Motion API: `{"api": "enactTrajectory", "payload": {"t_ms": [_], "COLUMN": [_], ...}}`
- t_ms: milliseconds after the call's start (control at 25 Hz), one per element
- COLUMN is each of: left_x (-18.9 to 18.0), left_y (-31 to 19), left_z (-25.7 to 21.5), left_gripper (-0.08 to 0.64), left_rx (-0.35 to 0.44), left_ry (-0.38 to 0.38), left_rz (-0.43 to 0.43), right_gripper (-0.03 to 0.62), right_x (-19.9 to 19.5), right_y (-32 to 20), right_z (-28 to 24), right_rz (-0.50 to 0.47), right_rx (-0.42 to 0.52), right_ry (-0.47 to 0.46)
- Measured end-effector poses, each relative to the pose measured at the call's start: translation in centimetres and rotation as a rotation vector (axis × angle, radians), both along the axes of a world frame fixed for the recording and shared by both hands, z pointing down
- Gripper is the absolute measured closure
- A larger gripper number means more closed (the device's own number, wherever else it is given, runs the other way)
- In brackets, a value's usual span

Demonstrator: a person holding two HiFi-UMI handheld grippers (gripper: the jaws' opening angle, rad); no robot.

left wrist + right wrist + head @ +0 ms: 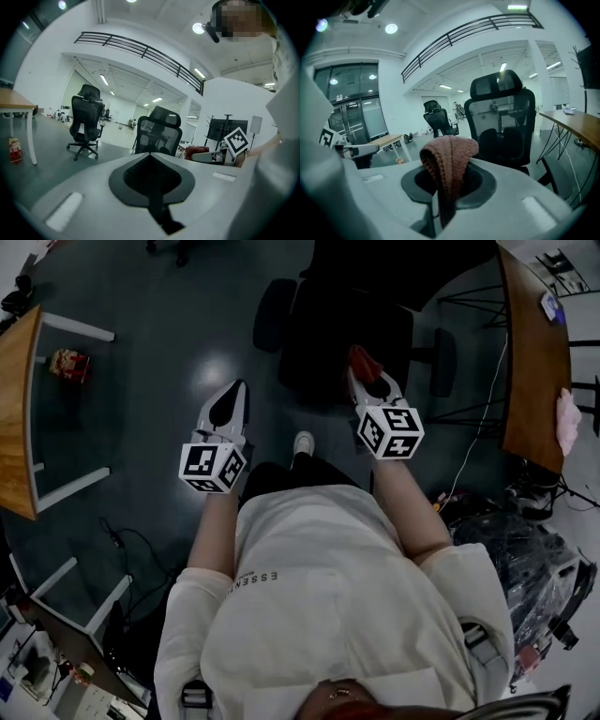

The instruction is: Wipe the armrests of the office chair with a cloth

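Right gripper view: the right gripper [446,185] has its jaws clamped on a folded reddish cloth [449,154], facing the office chair [502,126]. The left gripper [150,164] has its jaws together and empty; both grippers are clear of the armrests [273,315].

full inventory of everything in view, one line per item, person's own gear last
office chair: 1, black, ahead of the person
armrests: 2, black, either side of that chair
cloth: 1, reddish-brown, in right tool's jaws
desks: 2, wooden tops, far left and far right
pink item: 1, right desk's edge, unidentifiable
small red item: 1, floor by left desk
second chair: 1, black, background
left tool: 1, white, shut, empty
right tool: 1, white, shut on cloth
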State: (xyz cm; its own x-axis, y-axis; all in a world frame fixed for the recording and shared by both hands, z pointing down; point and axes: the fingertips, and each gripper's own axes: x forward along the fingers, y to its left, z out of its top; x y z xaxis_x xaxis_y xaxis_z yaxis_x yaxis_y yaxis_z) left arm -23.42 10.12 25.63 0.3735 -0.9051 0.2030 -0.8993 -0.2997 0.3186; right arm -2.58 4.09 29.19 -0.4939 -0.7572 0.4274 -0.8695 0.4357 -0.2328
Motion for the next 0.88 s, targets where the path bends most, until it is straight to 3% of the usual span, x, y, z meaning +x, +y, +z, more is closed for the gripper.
{"api": "enactTrajectory", "payload": {"t_ms": [280,560,880], "left_x": [-1.9,-3.5,-4.6], "left_y": [-5.7,-12.9,-17.1], "left_z": [2.3,5.9,13.1], "left_gripper": [0.545,0.545,0.545], "left_rx": [-0.066,-0.153,-0.299], "left_ry": [0.017,0.036,0.047], "left_rz": [0.034,0.171,0.283], "right_gripper": [0.537,0.537,0.537], "right_x": [-2.5,-6.8,-12.4], "right_y": [-7.5,-13.4,-19.0], "right_z": [1.7,5.1,10.8], "right_rz": [0.018,0.024,-0.057], "right_rx": [-0.026,-0.065,-0.163], "right_ry": [0.032,0.102,0.179]}}
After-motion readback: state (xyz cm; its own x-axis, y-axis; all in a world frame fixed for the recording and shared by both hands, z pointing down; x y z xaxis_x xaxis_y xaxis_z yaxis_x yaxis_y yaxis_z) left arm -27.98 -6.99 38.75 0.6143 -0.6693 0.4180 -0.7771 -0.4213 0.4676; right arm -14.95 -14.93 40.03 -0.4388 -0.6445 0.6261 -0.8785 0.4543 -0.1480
